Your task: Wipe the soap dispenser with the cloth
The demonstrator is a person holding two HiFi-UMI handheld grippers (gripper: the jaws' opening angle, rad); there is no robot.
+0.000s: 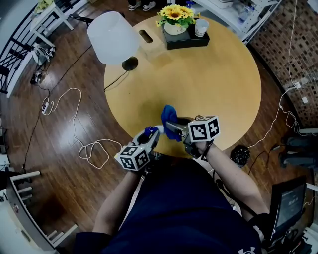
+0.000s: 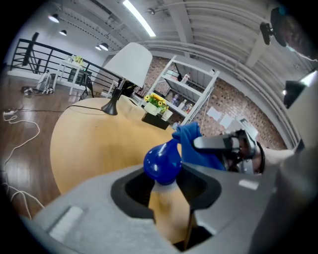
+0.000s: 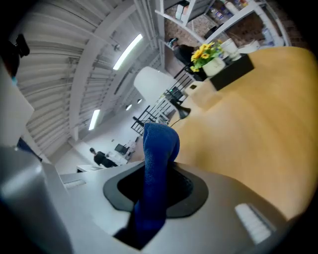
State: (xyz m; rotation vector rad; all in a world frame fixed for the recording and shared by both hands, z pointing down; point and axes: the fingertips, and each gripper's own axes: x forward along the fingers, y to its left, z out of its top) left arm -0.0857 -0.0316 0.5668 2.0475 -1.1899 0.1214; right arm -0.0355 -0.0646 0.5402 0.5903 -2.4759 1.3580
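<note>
The soap dispenser (image 2: 163, 163) has a blue pump head on a pale body, and my left gripper (image 2: 164, 184) is shut on it below the head. From the head view it hangs at the near edge of the round wooden table (image 1: 213, 84), held by the left gripper (image 1: 150, 135). My right gripper (image 1: 175, 130) is shut on a blue cloth (image 1: 170, 115), which sticks up and forward from its jaws. In the right gripper view the cloth (image 3: 159, 158) fills the gap of that gripper (image 3: 154, 191). Seen from the left gripper, the cloth (image 2: 195, 144) lies right beside the pump head.
A white table lamp (image 1: 113, 37) stands at the table's far left. A black tray with sunflowers (image 1: 175, 15) and a white cup (image 1: 201, 27) sits at the far edge. White cables (image 1: 74, 139) loop on the wooden floor to the left. Shelving (image 2: 181, 94) stands beyond the table.
</note>
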